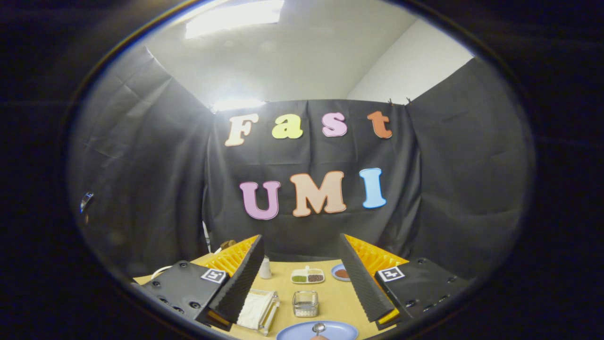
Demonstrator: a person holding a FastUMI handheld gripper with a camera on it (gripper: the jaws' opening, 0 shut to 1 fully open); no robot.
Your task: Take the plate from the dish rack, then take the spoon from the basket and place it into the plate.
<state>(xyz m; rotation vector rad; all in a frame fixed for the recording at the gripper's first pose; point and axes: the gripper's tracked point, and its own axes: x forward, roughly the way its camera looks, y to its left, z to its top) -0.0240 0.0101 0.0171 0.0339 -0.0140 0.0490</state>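
A blue plate (pixel 317 331) lies on the wooden table (pixel 335 297) close below, between my fingers. A metal spoon (pixel 319 328) rests in the plate, bowl end showing. My gripper (pixel 302 271) hovers above the table with its fingers wide apart and nothing between them. A small clear square basket (pixel 305 303) stands just beyond the plate. A clear rack with something white in it (pixel 257 309) sits next to the left finger (pixel 238 283).
Farther back on the table are a white divided dish (pixel 307 276) with green and dark contents, a small blue saucer (pixel 340 273) with a brown lump, and a small white cup (pixel 264 269). Black cloth walls close the booth behind and at both sides.
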